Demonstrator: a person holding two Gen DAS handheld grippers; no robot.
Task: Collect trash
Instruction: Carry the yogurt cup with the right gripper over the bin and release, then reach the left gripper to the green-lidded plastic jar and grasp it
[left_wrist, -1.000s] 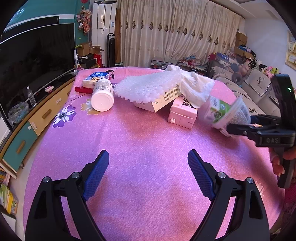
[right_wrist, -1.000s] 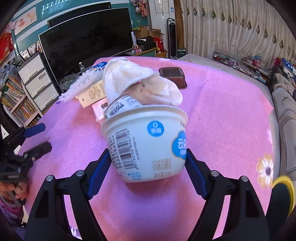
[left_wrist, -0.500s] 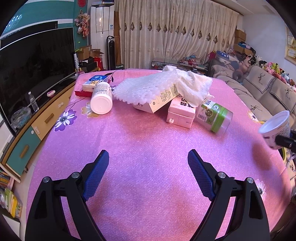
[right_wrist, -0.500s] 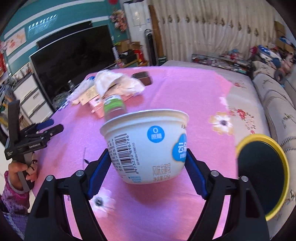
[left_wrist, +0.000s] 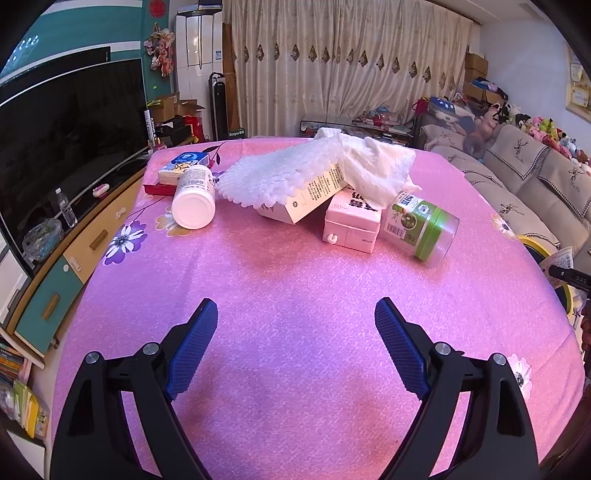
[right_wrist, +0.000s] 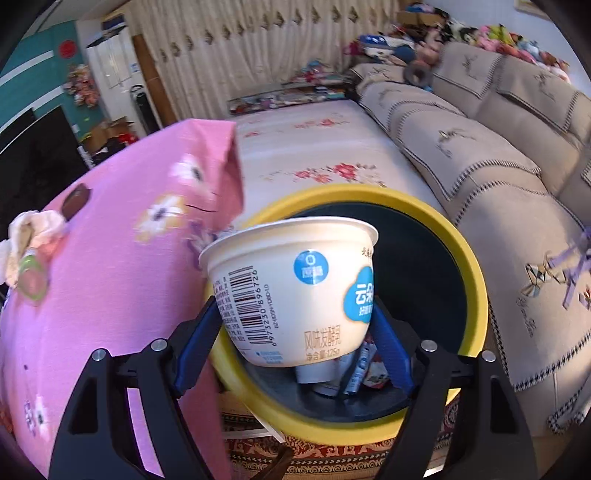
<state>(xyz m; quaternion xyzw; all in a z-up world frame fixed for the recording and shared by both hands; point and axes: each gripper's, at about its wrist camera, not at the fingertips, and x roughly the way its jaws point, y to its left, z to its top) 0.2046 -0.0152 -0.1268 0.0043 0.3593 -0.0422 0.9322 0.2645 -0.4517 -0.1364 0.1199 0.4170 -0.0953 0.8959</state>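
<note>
Here, mid-disposal: the right gripper (right_wrist: 295, 328), jaws clamped on a white yogurt cup (right_wrist: 291, 288), holds it at centre frame over the yellow-rimmed bin (right_wrist: 476, 280), where wrappers already lie. The next move looks to be spreading the jaws so the cup drops inside the rim. The left gripper (left_wrist: 295, 343) hangs wide apart and empty above the pink tablecloth (left_wrist: 295, 266), the green-lidded jar (left_wrist: 421, 229) and white bottle (left_wrist: 194, 195) waiting mid-frame.

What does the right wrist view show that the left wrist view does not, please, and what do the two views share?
Only the right wrist view shows the right gripper clamped on the yogurt cup over the yellow-rimmed bin, with wrappers inside.

Only the left wrist view shows the open left gripper, the white bottle and the boxes.

Both show the pink tablecloth, the green-lidded jar and the sofa.
</note>
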